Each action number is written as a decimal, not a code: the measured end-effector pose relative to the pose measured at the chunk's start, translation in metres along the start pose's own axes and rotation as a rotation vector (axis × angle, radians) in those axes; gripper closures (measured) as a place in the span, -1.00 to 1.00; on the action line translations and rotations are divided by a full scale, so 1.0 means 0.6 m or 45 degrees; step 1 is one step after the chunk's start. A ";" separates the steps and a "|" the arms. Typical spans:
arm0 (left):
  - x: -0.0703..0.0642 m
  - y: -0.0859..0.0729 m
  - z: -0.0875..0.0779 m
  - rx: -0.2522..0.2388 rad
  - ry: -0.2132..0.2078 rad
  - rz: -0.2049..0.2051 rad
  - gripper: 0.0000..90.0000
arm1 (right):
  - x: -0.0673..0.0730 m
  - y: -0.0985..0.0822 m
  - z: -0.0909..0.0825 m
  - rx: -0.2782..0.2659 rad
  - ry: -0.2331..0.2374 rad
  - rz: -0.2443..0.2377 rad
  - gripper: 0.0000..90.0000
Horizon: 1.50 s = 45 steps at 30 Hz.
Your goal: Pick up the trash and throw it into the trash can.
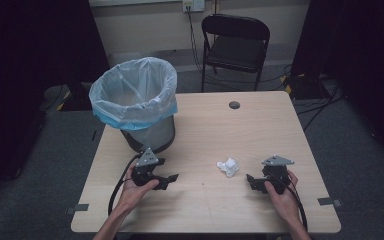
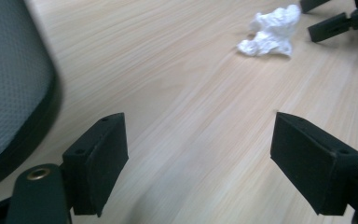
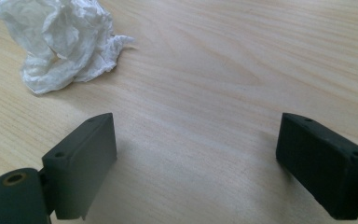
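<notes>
A crumpled white tissue (image 1: 228,166) lies on the wooden table (image 1: 205,125), between the two hands. My left gripper (image 1: 169,181) rests low near the front left, open and empty, in front of the bin (image 1: 136,102). Its own view puts the tissue (image 2: 270,31) far ahead at upper right, with bare wood between the gripper's (image 2: 198,158) wide-apart jaws. My right gripper (image 1: 251,181) sits just right of the tissue, open with nothing held. In the right gripper view the tissue (image 3: 60,42) lies ahead and to the left of the gripper (image 3: 196,163).
A mesh waste bin lined with a clear and blue bag stands on the table's back left; its dark base (image 2: 14,88) curves along the left gripper view's left edge. A black folding chair (image 1: 235,45) stands behind the table. A round cable hole (image 1: 234,105) marks the table's back.
</notes>
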<state>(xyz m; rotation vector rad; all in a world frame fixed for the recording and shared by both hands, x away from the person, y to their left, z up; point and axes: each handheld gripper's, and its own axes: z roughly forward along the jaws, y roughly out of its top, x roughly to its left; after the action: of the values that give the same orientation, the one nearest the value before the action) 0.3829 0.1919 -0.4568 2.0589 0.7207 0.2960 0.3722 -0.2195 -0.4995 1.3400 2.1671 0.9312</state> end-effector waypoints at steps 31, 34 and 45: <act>-0.057 0.122 0.226 0.036 -0.386 0.016 -0.62 | 0.000 0.000 0.000 0.000 0.000 0.000 -0.75; -0.064 0.122 0.243 0.050 -0.395 0.030 -0.59 | 0.000 0.000 0.000 -0.001 -0.001 0.001 -0.75; -0.071 0.109 0.279 0.119 -0.384 0.061 -0.27 | 0.000 0.000 0.000 -0.002 0.002 0.000 -0.75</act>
<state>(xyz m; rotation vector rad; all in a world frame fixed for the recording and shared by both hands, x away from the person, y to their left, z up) 0.4510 0.0243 -0.4936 2.1497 0.5095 -0.0237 0.3722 -0.2195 -0.4996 1.3392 2.1675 0.9341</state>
